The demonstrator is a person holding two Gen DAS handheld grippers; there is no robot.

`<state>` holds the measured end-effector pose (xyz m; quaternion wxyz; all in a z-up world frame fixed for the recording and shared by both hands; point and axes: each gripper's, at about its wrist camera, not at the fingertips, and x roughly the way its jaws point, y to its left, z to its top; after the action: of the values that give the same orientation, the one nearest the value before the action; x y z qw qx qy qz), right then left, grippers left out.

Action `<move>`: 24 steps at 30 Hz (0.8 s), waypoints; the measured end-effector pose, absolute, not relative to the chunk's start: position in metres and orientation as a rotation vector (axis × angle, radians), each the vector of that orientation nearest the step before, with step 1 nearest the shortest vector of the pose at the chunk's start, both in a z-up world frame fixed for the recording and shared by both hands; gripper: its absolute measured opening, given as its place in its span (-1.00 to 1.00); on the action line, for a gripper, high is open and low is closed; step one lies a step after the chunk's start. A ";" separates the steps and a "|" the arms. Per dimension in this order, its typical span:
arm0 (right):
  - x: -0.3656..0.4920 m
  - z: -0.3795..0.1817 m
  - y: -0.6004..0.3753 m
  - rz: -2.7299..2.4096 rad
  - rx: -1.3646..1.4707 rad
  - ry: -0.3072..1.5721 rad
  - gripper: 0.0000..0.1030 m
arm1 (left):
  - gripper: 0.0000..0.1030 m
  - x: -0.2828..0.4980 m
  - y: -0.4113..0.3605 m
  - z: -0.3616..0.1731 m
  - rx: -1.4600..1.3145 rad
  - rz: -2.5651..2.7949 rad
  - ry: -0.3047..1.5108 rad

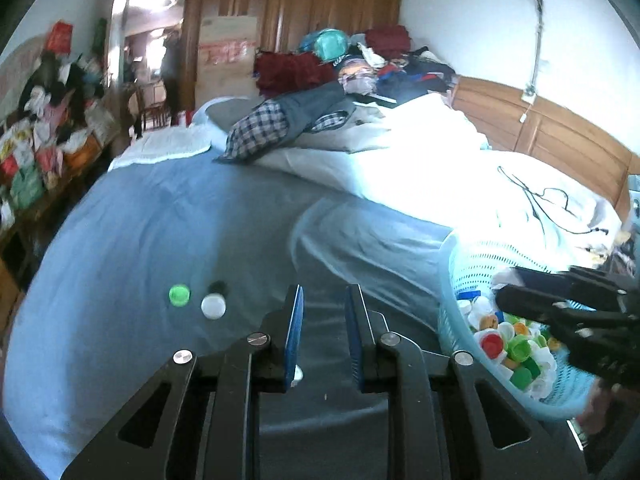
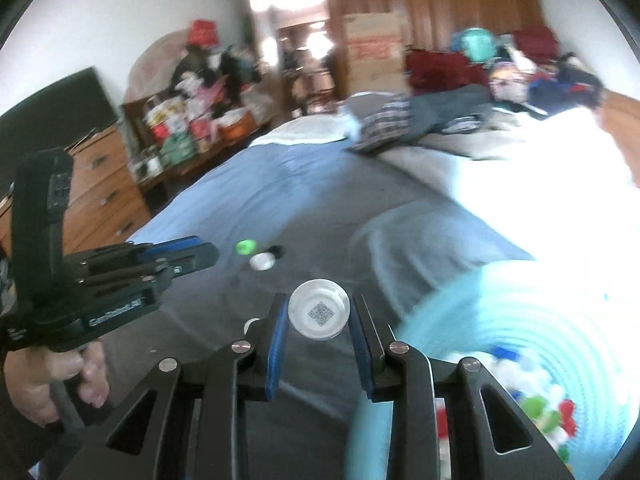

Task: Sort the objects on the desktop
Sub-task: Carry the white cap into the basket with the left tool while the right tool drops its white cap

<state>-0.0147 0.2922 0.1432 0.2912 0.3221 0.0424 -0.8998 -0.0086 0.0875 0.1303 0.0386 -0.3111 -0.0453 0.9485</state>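
My right gripper (image 2: 319,316) is shut on a white bottle cap (image 2: 319,314) whose inside shows a printed code. It hangs above the grey bedsheet, just left of the light blue basket (image 2: 500,292) that holds several coloured caps. That basket (image 1: 460,280) and my right gripper (image 1: 506,286) sit at the right of the left wrist view. My left gripper (image 1: 324,320) is shut, and nothing shows between its blue pads. Ahead on the sheet lie a green cap (image 1: 179,295), a white cap (image 1: 213,306) and a black cap (image 1: 218,286). The right wrist view shows my left gripper (image 2: 208,252) just left of them.
A hand (image 2: 60,380) holds the left gripper's handle. White bedding (image 1: 440,168) with a black cable lies beyond the basket, and a plaid pillow (image 1: 260,128) with piled clothes further back. A wooden dresser (image 2: 104,200) stands left of the bed.
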 end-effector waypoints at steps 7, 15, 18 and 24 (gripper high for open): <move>0.002 0.145 0.352 -2.465 0.874 0.035 -0.37 | -0.17 -0.016 0.051 0.054 -1.241 2.814 -0.203; 0.000 0.132 0.359 -2.432 0.899 -0.011 -0.37 | -0.11 -0.052 0.035 0.016 -1.340 2.861 -0.363; -0.006 0.127 0.359 -2.430 0.913 -0.033 -0.36 | -0.03 -0.083 0.043 0.013 -1.328 2.843 -0.304; -0.022 0.121 0.364 -2.439 0.936 -0.041 -0.36 | 0.13 -0.121 0.053 -0.016 -1.429 2.802 -0.197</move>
<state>-0.0216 0.3643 0.1210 0.2616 0.3458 -0.0150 -0.9010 -0.1215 0.0531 -0.0157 -0.0050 -0.4533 -0.0626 0.8892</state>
